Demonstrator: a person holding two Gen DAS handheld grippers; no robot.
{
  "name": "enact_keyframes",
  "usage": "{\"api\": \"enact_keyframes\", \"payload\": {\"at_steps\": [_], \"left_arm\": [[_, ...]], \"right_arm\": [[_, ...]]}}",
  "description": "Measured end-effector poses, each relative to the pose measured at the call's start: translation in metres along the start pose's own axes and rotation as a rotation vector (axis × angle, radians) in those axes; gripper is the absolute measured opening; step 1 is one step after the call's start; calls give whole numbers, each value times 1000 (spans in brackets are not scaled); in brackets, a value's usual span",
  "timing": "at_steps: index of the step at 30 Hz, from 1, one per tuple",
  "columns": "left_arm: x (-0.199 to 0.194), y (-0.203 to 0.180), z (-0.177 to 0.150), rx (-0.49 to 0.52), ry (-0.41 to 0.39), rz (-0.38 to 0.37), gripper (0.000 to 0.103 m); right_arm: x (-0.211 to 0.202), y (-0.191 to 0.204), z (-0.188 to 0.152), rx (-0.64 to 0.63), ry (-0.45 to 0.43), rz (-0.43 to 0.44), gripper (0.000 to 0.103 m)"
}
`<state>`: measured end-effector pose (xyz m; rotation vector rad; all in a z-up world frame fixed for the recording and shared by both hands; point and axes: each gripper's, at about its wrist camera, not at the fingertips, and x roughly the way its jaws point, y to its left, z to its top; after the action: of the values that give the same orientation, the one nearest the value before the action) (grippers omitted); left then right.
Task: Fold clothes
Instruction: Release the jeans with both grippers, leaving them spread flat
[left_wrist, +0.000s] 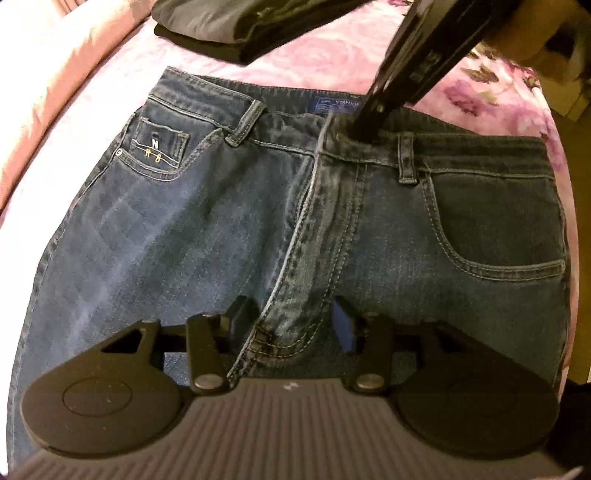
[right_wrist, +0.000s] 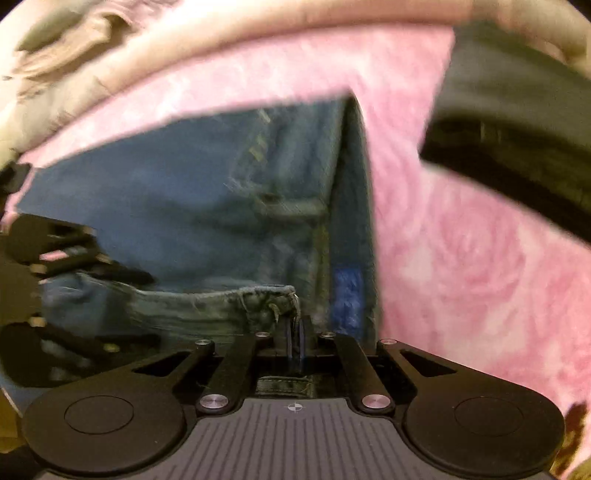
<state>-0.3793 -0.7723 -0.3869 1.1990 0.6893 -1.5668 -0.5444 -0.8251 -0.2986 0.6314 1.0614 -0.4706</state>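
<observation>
**Inspector:** What is recorded nearest the left camera?

**Recorder:** The left gripper (left_wrist: 288, 325) is found at the crotch of the jeans (left_wrist: 177, 236), its jaws set apart on either side of the fly seam (left_wrist: 295, 280). Nothing is clamped between them; the placement is judged to be for taking hold of that seam or pinning the crotch down.

**Inspector:** And the garment itself?

**Recorder:** The jeans are laid front-up on a pink floral bedspread (left_wrist: 332, 55), waistband (left_wrist: 207, 96) away from the left camera. The fly is unfastened, so that the inner label (left_wrist: 338, 105) is exposed.

**Inspector:** The right gripper?

**Recorder:** The right gripper (right_wrist: 295, 332) is seen closed upon the waistband edge beside the fly, denim being pinched between its blue pads (right_wrist: 303, 338). In the left view it is shown coming down from above at that spot. The hold is judged to serve a lengthwise fold, one half being carried over the other. The right view is blurred, so finer detail cannot be told.

**Inspector:** Farther off?

**Recorder:** A folded black garment (left_wrist: 236, 26) is noted beyond the waistband, apart from the jeans.
</observation>
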Motion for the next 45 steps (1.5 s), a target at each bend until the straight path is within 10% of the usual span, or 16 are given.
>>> {"api": "enact_keyframes", "payload": {"at_steps": [3, 7, 24, 26, 31, 45], "left_arm": [[-9, 3, -7, -31, 2, 10, 43], [-25, 10, -35, -106, 25, 42, 43], [-121, 28, -270, -446, 283, 206, 44], [-139, 28, -305, -476, 324, 242, 44], [-209, 29, -384, -584, 316, 266, 44], [-351, 38, -514, -815, 237, 367, 93]], "right_arm": [[-6, 0, -3, -5, -13, -16, 4], [-26, 15, -17, -28, -37, -90, 44], [-52, 109, -94, 85, 17, -137, 46], [-57, 132, -96, 77, 23, -153, 81], [-70, 215, -106, 42, 38, -171, 83], [-118, 386, -124, -54, 43, -242, 83]]}}
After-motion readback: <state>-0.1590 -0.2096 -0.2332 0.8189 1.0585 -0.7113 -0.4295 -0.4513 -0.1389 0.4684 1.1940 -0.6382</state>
